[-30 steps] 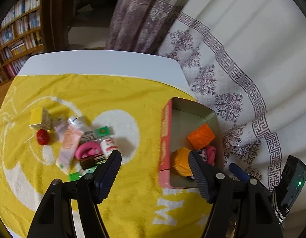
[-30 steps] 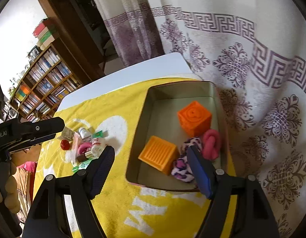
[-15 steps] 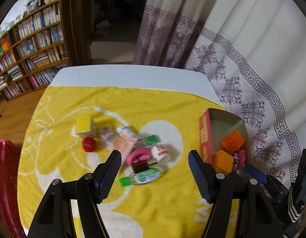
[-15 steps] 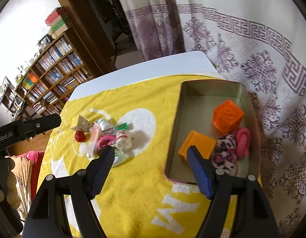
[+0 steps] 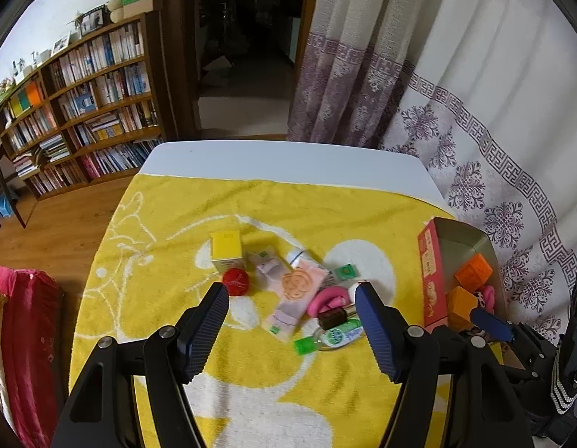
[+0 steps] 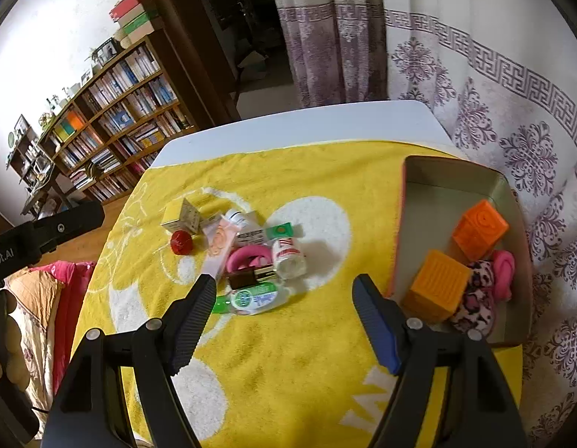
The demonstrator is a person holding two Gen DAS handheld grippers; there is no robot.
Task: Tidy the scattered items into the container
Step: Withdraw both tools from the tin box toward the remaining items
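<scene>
On the yellow towel (image 6: 288, 354) our scattered items (image 6: 247, 257) lie heaped left of the container (image 6: 456, 183) at the right edge. Our left gripper (image 5: 292, 295) and right gripper (image 6: 284, 280) tilt steeply downward above the heap, jaws apart, holding nothing.

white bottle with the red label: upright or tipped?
Tipped. The white bottle lies on its side on the yellow towel, round end facing the camera, beside the pink ring.
</scene>
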